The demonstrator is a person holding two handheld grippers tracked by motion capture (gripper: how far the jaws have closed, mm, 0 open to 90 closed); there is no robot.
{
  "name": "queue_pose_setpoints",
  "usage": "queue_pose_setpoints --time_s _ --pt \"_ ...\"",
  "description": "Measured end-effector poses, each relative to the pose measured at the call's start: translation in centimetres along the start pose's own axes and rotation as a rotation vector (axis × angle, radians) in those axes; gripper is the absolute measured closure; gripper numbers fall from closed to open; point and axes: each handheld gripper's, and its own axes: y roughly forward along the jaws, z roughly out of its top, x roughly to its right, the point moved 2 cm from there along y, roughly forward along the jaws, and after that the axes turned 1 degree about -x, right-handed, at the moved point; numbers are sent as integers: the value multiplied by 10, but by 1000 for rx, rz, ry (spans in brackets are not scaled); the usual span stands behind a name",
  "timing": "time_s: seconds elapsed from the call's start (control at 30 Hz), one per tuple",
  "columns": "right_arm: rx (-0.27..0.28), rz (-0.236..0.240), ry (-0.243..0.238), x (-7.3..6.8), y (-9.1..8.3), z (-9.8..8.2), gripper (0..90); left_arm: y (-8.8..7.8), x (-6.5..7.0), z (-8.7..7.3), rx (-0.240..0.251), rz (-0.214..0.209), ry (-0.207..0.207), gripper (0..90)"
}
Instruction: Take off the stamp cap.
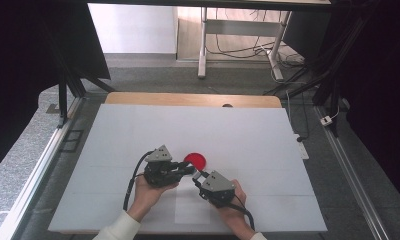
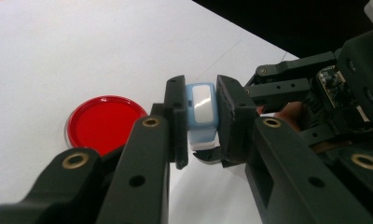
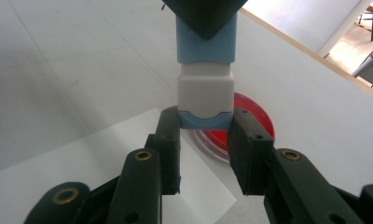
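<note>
Holding a small blue-and-white stamp [image 2: 201,109] between both tools, the hands are kept close together above the table [image 1: 113,145]. The left gripper [image 2: 201,126] is closed on the blue upper part of the stamp; the right gripper [image 3: 206,140] is closed on its lower blue end, below the white middle band. With each end pinched by a different tool, the two halves can be pulled apart or pushed together along the stamp's length; that is judged to be the reason for the double grip, probably cap against body.

In the high view the stamp is held clear of the table, between the grippers, at about 6 o'clock from the red round dish [image 1: 195,160]. The dish is likely an ink pad, placed just beside the work for inking. A white sheet [image 3: 105,158] lies under the right gripper, at 6 o'clock from the dish, probably laid there to take the print.
</note>
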Motion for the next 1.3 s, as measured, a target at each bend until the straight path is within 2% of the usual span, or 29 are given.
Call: queue_pose_setpoints --time_s 0.13,0.23,0.33,0.43,0.47,0.5,0.53,0.57,0.6,0.63,0.67,0.7,0.8,0.9,1.0,1.3 --pt "-19 -16 -68 1 -1 1 659 1 0 0 -4 -4 2 751" --pt "-36 -22 -94 2 -2 1 659 2 1 -1 -4 -1 3 751" --pt "-35 -15 -88 3 -1 0 659 2 1 -1 -4 0 2 751" --pt "-22 -6 -51 3 -1 0 659 1 0 -1 2 -1 -2 751" --pt "-26 -11 -31 3 -1 0 660 -4 1 0 45 74 17 759" --pt "-62 -2 -3 4 2 -4 660 -12 -1 3 65 146 51 759" --pt "-81 1 32 8 3 -11 660 -21 -5 4 99 138 30 760" --pt "-67 8 81 11 1 -16 660 -26 -8 3 113 86 6 760" --pt "-19 4 82 12 -6 -12 660 -25 -8 1 99 94 13 760" --pt "3 -25 35 13 -13 -3 660 -22 -8 0 80 99 20 760" --pt "23 -36 29 15 -16 2 660 -19 -8 -1 66 90 16 759" --pt "41 -28 52 18 -19 7 659 -16 -7 -1 61 80 11 759" --pt "24 -32 58 21 -19 2 659 -14 -4 1 61 70 15 759" --pt "-1 -18 87 25 -17 -9 659 -16 -8 1 64 54 -14 758" --pt "-2 -25 97 29 -18 -11 659 -18 -9 0 69 53 -22 758" --pt "1 -25 88 30 -17 -17 657 -17 -10 -1 51 40 -20 757"
